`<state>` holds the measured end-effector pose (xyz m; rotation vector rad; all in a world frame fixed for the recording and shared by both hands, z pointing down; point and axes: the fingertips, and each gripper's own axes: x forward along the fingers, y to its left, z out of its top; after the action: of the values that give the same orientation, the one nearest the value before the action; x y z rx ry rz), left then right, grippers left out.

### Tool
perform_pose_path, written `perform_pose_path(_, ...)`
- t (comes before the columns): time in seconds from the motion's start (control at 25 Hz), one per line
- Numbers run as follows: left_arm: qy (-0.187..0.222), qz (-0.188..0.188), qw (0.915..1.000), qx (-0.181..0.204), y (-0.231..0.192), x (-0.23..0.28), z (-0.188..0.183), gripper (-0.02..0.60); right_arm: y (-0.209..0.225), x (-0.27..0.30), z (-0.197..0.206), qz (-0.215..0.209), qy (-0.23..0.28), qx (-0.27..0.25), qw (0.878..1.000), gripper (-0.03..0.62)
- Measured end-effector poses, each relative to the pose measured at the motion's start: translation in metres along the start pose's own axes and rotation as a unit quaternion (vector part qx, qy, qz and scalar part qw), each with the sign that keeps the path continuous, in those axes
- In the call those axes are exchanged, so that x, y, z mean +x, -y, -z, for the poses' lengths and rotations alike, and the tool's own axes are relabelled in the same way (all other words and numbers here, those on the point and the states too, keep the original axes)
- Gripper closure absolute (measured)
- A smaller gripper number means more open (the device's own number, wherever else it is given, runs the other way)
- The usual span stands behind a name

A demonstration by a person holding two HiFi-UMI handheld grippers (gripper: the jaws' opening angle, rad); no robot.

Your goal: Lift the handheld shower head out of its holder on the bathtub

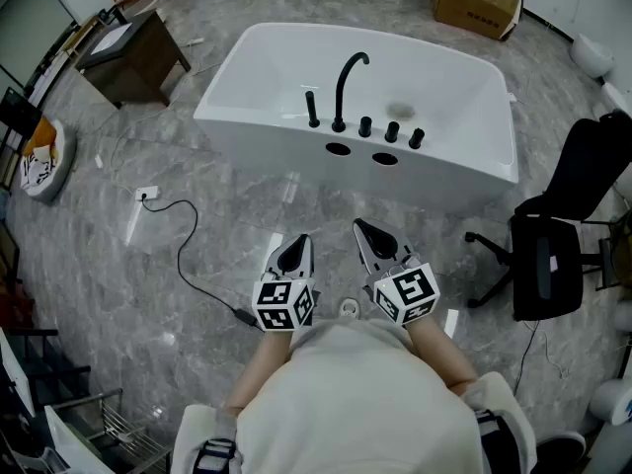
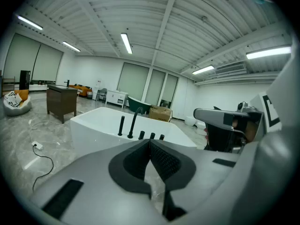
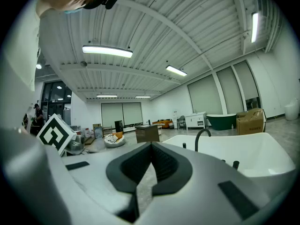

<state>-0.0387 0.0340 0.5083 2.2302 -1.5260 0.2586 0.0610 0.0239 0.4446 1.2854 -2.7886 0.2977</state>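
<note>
Grey marble floor all round, and a big white bathtub sitting in the middle of it, well ahead of the person. Black office chair off the tub's right end, a brown cabinet out past its left end, and a cardboard box beyond the far right corner.

Both tools are low in the head view, side by side and clear of the tub. The left hand-held gripper has its jaws pressed together with nothing in them. Same for the right hand-held gripper: closed up tight and empty.

All the fittings are black, in a row along the tub's near rim. There's the curved faucet spout, with the handheld shower head just left of it, standing upright in its holder at the left end of the row. Three small knobs sit to the right of the spout.
</note>
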Motion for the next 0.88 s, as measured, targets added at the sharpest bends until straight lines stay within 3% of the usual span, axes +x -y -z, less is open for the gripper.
perform_pose_path(0.88,-0.001,-0.041,0.9988,-0.027,-0.017,-0.031,0.015,0.56,-0.022,-0.006,0.008,-0.032,-0.008,0.021,0.999,0.574)
